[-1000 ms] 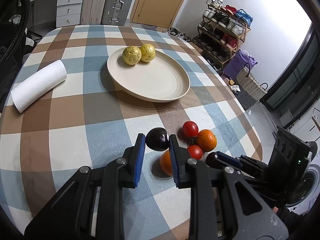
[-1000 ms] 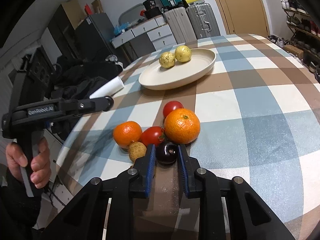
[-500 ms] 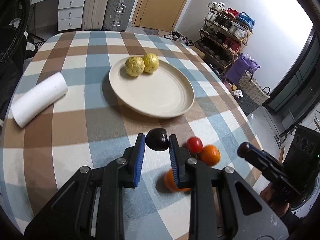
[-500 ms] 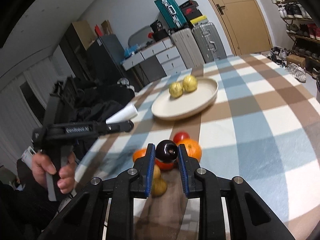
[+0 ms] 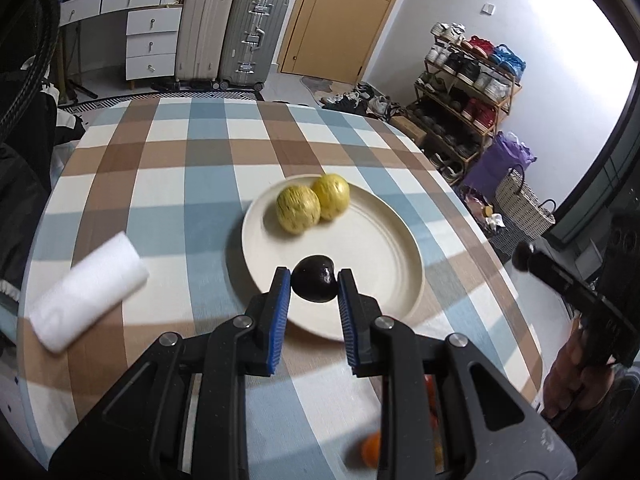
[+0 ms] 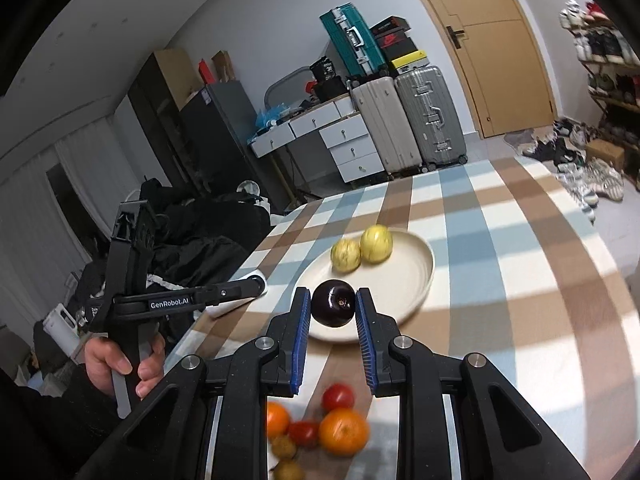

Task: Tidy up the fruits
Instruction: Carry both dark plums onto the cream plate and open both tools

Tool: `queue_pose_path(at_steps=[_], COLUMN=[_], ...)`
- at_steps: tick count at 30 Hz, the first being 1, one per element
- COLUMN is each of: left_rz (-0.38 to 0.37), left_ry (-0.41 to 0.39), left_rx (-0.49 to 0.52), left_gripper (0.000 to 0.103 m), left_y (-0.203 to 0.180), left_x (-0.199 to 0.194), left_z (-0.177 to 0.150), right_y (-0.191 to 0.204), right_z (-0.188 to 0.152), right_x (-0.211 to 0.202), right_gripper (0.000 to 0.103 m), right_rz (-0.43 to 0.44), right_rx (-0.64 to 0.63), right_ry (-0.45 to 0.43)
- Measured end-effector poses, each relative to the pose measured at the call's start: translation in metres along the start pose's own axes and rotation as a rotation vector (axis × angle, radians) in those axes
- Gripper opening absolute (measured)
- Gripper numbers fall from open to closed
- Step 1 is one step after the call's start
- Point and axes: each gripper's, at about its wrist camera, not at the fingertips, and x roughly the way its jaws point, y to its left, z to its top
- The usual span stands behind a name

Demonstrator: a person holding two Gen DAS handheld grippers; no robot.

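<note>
My left gripper (image 5: 314,283) is shut on a dark purple plum (image 5: 314,278) and holds it above the near part of the cream plate (image 5: 384,248). Two yellow fruits (image 5: 312,208) lie at the plate's far side. My right gripper (image 6: 332,307) is shut on another dark plum (image 6: 333,308), held above the plate's near rim (image 6: 416,296). Below it on the checked cloth lie two oranges (image 6: 344,432), two tomatoes (image 6: 338,397) and small brown fruits (image 6: 284,446). The left gripper also shows in the right wrist view (image 6: 256,287).
A white paper roll (image 5: 86,292) lies left of the plate. The round table's edge (image 5: 516,280) curves at the right. The right gripper's body (image 5: 576,292) and hand hover past that edge. Suitcases, drawers and a shoe rack stand beyond.
Both grippers have lifted from the fruit pile, each with a plum, and moved forward over the plate. The pile has dropped to the bottom of both views.
</note>
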Motion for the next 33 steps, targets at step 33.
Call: queue_pose_path(at_steps=[33], left_rz=[-0.001], left_ry=[0.094], left_rx=[-0.021], left_gripper=[0.021], left_y=[0.029], left_x=[0.112], left_z=[0.043], right_y=[-0.084], right_z=[0.059], right_x=[0.200], right_gripper=[0.023], right_rz=[-0.070], right_rx=[0.058], right_ry=[0.274])
